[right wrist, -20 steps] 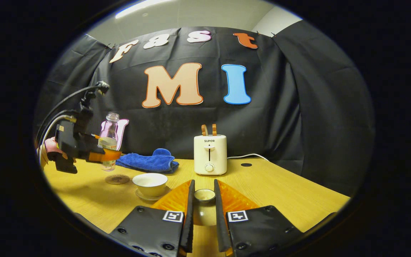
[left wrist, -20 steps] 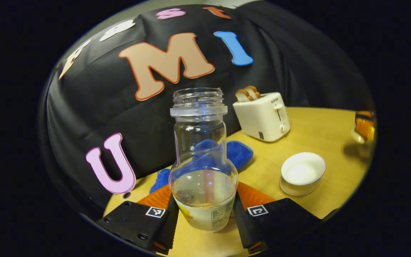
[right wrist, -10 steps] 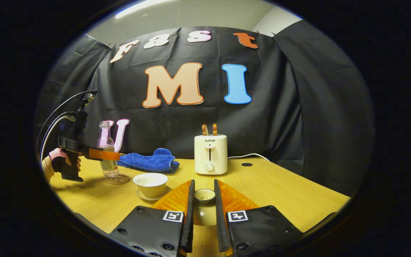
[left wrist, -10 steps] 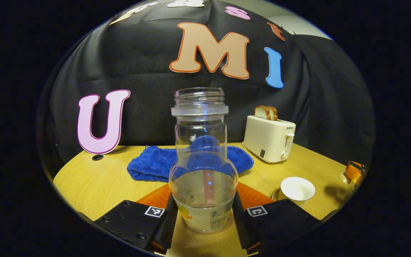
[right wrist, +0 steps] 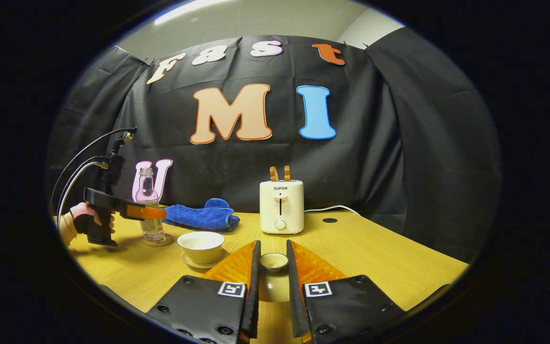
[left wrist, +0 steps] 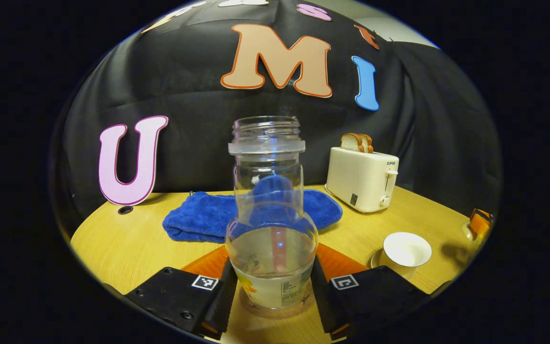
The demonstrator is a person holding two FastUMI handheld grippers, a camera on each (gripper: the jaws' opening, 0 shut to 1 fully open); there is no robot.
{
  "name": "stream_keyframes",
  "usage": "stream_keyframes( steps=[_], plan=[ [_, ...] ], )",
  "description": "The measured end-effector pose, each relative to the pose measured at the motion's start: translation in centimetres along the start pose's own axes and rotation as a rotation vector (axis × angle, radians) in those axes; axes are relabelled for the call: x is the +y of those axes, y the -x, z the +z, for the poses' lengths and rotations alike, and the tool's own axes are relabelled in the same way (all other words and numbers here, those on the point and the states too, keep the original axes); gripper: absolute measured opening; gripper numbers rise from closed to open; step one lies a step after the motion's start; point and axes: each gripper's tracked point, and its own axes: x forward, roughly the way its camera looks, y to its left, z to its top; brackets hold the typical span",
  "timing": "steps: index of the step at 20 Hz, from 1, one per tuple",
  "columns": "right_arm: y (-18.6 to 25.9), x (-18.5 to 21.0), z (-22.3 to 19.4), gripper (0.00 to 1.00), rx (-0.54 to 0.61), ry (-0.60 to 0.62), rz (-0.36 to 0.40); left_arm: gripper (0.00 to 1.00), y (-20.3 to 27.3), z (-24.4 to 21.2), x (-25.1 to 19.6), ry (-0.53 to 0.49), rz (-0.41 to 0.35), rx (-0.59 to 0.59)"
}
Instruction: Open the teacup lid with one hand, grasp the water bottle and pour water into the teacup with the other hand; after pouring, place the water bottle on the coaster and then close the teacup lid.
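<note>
A clear water bottle (left wrist: pixel 271 224) without a cap, about a third full, stands upright with my left gripper (left wrist: pixel 271 274) shut on its lower body. In the right gripper view the water bottle (right wrist: pixel 149 205) rests on a clear round coaster (right wrist: pixel 159 241), and a hand (right wrist: pixel 81 222) holds the left gripper (right wrist: pixel 147 213) around it. The white teacup (right wrist: pixel 201 245) stands uncovered on its saucer, just right of the coaster; it is also the teacup (left wrist: pixel 407 248) low right in the left gripper view. My right gripper (right wrist: pixel 272 255) is shut on the small teacup lid (right wrist: pixel 273 262), held above the table.
A blue towel (left wrist: pixel 208 220) lies behind the bottle. A cream toaster (right wrist: pixel 281 206) with two slices of bread stands at the back, its cord trailing right. The right gripper (left wrist: pixel 479 223) sits at the far right edge in the left gripper view. The wooden table (right wrist: pixel 375 248) extends right.
The left gripper tipped the bottle back upright and lowered it onto the coaster, left of the teacup. The right gripper and the lid stayed still.
</note>
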Motion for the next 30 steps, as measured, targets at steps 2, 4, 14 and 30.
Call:
stream_keyframes(
  steps=[2,4,14,30],
  plan=[
    [-0.1,0.0,0.1,0.31,0.0,0.001,-0.003,0.7,-0.1,-0.2,0.0,-0.004,0.0,0.009],
    [-0.1,0.0,0.1,0.31,0.0,0.001,-0.003,0.71,-0.2,-0.3,0.1,-0.008,0.002,0.011],
    [0.0,0.0,0.1,0.31,-0.001,0.0,-0.004,0.85,-0.1,-0.2,-0.1,-0.004,0.001,0.006],
    [0.1,-0.1,0.2,0.31,-0.001,0.0,-0.007,0.95,3.2,-0.4,-1.1,0.018,0.007,-0.075]
  ],
)
